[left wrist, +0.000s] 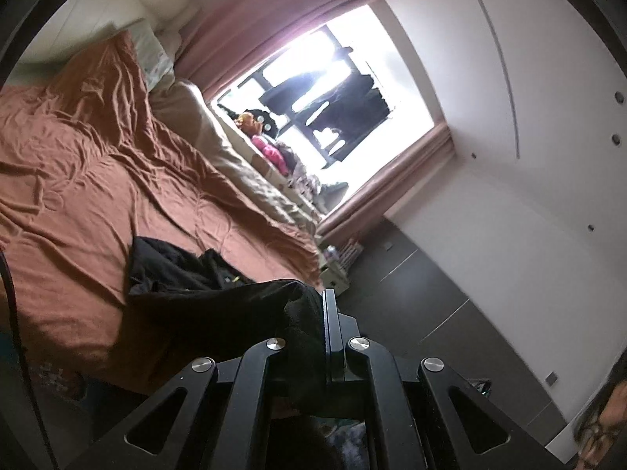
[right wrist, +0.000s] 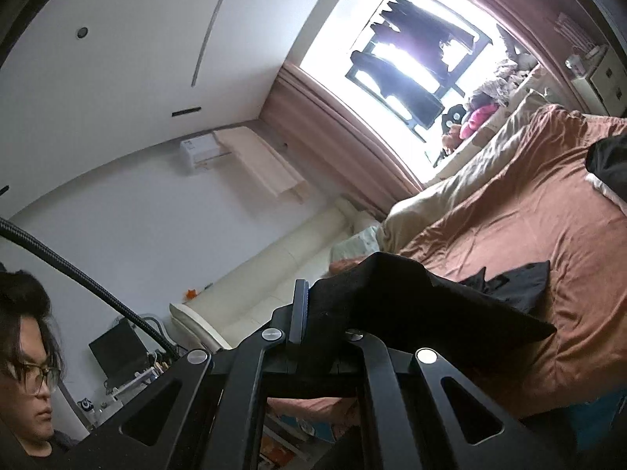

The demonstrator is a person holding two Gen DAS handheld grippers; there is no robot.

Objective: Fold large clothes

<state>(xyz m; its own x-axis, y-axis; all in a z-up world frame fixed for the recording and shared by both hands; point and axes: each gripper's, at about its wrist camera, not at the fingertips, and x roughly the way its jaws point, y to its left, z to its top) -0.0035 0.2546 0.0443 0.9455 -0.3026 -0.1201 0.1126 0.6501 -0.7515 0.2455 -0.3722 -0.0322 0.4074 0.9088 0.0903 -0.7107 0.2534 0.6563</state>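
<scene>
A black garment (left wrist: 219,297) is held up between the two grippers, one edge pinched in each, while its far part trails down onto the rust-brown bedsheet (left wrist: 86,180) near the bed's foot edge. Holding it by two points and lifting it off the bed probably serves to spread the cloth and find a straight edge before laying it flat for a fold.

The left gripper (left wrist: 313,325) has its jaws closed tight on a bunched fold of the black cloth, with no gap showing between fabric and finger. The right gripper (right wrist: 313,313) likewise stands clamped narrow on the garment's other end, and the cloth runs from it as a taut sheet toward the bed. A second dark item (right wrist: 609,164) lies further along the sheet, near the bed's side edge; what it is cannot be told.
</scene>
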